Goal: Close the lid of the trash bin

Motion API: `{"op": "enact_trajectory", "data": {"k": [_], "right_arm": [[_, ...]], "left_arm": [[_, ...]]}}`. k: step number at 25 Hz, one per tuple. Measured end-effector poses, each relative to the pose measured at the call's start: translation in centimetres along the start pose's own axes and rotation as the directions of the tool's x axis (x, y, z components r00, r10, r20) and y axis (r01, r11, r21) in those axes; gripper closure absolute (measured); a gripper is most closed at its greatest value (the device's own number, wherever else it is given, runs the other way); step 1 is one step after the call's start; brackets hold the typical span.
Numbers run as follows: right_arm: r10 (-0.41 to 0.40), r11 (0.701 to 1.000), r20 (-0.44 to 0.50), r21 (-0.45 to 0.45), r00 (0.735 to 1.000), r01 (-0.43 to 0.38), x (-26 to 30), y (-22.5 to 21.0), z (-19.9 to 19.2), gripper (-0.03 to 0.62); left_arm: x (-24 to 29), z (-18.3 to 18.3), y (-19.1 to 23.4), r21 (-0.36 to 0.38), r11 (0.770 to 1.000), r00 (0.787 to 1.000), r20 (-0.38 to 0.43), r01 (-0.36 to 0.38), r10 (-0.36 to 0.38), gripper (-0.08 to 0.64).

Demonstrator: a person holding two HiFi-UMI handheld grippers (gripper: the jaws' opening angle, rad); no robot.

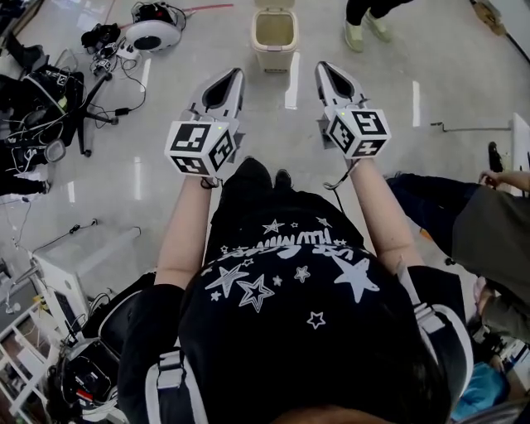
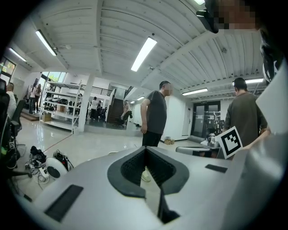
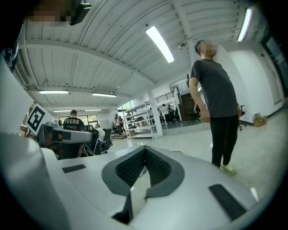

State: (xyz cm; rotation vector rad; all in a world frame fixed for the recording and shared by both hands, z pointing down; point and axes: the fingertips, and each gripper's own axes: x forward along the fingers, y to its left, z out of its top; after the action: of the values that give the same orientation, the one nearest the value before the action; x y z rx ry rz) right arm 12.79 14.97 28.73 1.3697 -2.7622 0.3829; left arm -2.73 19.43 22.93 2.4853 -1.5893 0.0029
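Left tool (image 1: 237,74), right tool (image 1: 323,66) shut; bin (image 1: 274,58) open

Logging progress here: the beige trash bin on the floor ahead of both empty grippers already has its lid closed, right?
Not quite. The lid is open: the head view shows it tipped up behind the trash bin and its exposed interior. The rest holds: the bin stands on the floor ahead of the left gripper and right gripper, both empty.

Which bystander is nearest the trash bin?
The one in pale green shoes, just right of the bin at the head view's top. The other, in an olive top, is at the right edge.
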Motion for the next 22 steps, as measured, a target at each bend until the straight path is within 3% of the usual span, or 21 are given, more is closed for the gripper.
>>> {"op": "enact_trajectory", "data": {"k": [10,22], "right_arm": [[-0.041,0.999,-0.027,0.011,0.999,0.042,4.1,-3.7,0.4,0.597],[-0.127,0.992,-0.057,0.01,0.99,0.128,14.5,-8.5,2.8,0.597]], "left_arm": [[5.6,0.7,3.1,-0.017,1.0,1.0,-0.007,0.024,-0.024,0.549],[16.8,2.5,11.4,-0.043,0.994,0.994,-0.046,0.097,-0.099,0.549]]}}
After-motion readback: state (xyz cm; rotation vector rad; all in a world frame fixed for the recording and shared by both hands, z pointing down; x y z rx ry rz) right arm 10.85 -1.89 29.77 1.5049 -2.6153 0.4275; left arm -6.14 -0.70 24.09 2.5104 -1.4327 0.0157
